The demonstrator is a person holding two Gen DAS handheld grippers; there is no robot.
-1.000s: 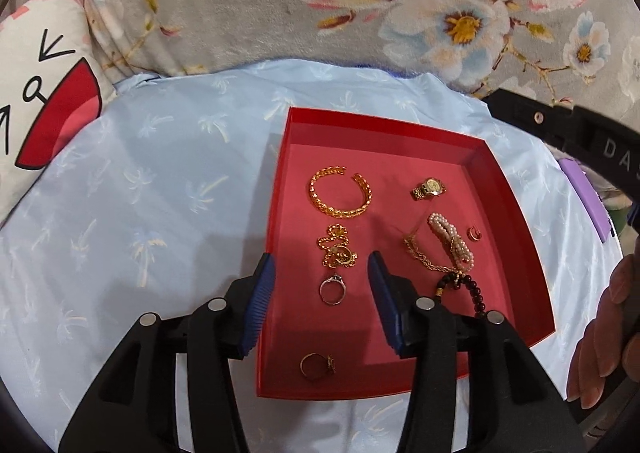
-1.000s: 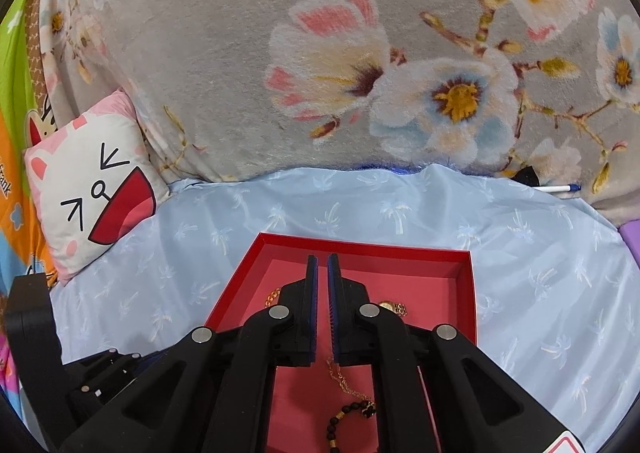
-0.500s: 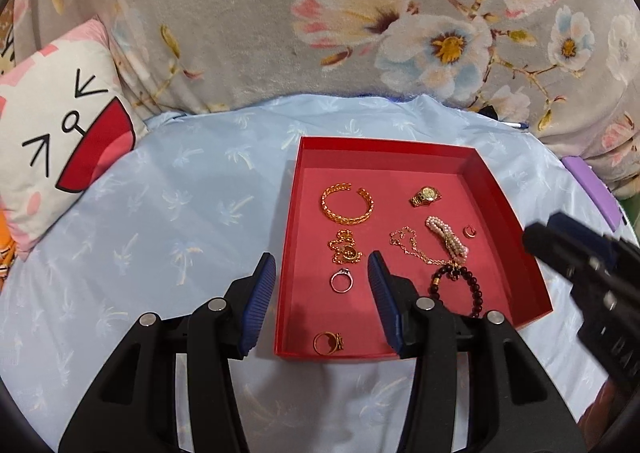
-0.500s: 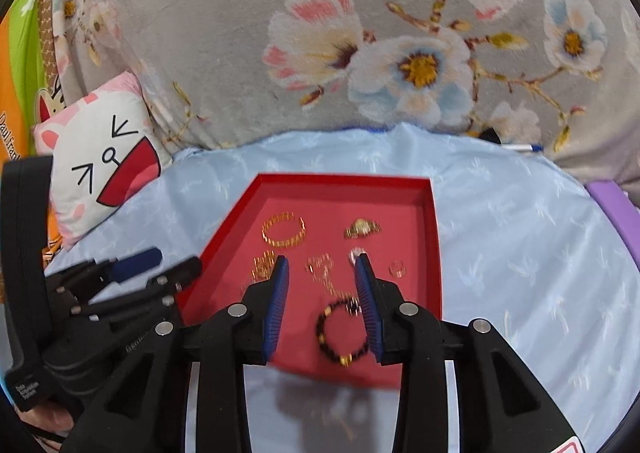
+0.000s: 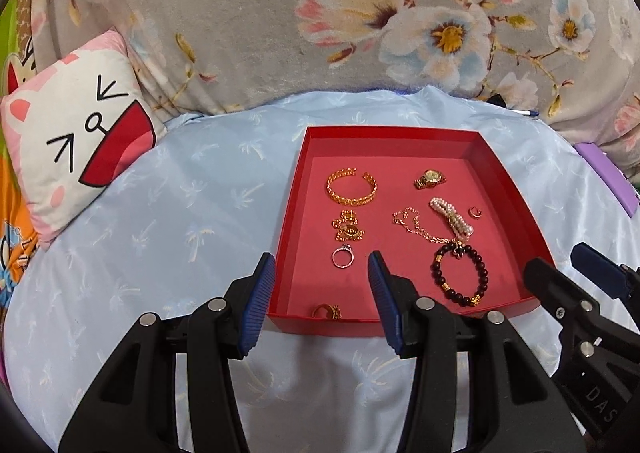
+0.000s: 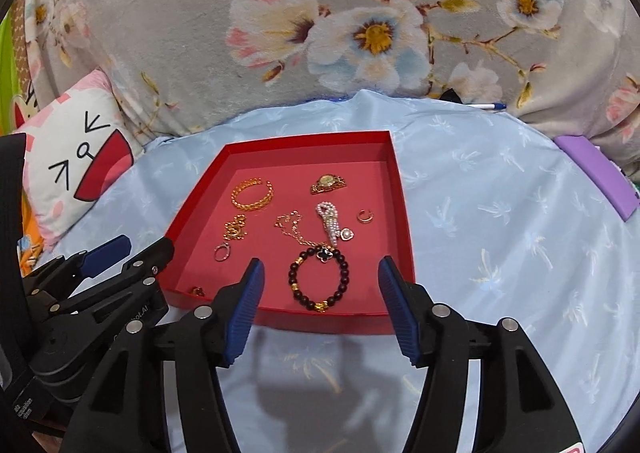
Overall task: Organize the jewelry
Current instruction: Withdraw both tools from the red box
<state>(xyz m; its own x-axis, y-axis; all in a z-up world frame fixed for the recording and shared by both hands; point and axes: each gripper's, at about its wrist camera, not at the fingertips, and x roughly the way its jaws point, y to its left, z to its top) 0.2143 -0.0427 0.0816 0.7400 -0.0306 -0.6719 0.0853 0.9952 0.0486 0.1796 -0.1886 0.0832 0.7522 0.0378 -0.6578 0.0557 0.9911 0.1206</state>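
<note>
- Pale blue palm-print sheet (image 5: 168, 221) covers the bed; on it sits the red tray (image 5: 512, 189), with a floral blanket (image 5: 260, 13) behind and a cat-face pillow (image 5: 76, 141) at your left.
- Your right wrist view alone shows a small heart pendant (image 6: 347, 234) just beside the pearl bracelet (image 6: 329, 222), and the full white pen (image 6: 489, 106) at the blanket's foot. Your left wrist view shows only the pen's tip.
- All jewelry lies loose on the tray floor.
- Your left gripper (image 5: 322, 289) stands open and empty over the tray's near wall; the silver ring (image 5: 343, 256) lies just ahead between its fingers, and a gold ring (image 5: 327, 311) sits against that wall.
- Your right gripper (image 6: 320, 309) stands open wide and empty; the dark bead bracelet (image 6: 318, 279) lies between its fingertips, untouched.
- Count: one gold cuff (image 5: 352, 187), one watch (image 5: 430, 178), one gold chain (image 5: 416, 227), one gold chain cluster (image 5: 348, 229), one small ear cuff (image 6: 365, 216).
- One purple object (image 6: 596, 173) lies at the right edge of the sheet.
</note>
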